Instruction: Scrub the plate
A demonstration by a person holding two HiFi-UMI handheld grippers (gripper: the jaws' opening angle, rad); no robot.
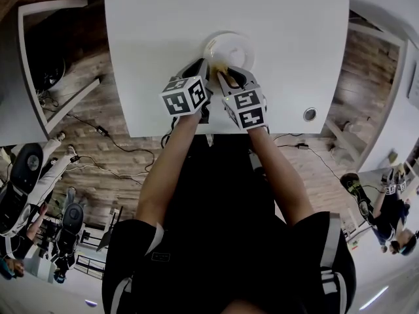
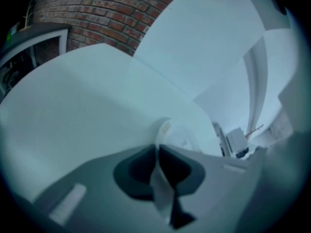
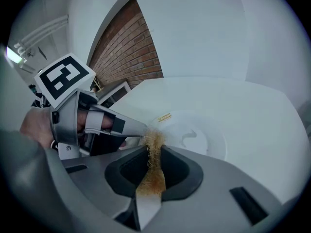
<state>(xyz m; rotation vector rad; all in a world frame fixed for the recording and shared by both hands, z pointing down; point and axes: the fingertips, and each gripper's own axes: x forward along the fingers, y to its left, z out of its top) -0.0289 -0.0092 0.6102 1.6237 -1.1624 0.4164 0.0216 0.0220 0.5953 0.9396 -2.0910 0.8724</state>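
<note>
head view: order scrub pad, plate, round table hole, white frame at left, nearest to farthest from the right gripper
1. scrub pad, clamped in the right gripper's tongs
2. plate, just ahead of the tongs
3. round table hole, to the right, near the table edge
4. white frame, far left, beyond the table

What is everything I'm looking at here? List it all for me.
table: one, white, under everything
plate: one, white, on the table near its front edge
scrubber: one, golden-brown, at the plate's near rim
grommet: one, silvery, in the table's near right corner
brick wall: one, red-brown, beyond the table
cables: several, dark, on the floor
left gripper: one, grey, shut on the plate's rim
right gripper: one, grey, shut on the scrubber
</note>
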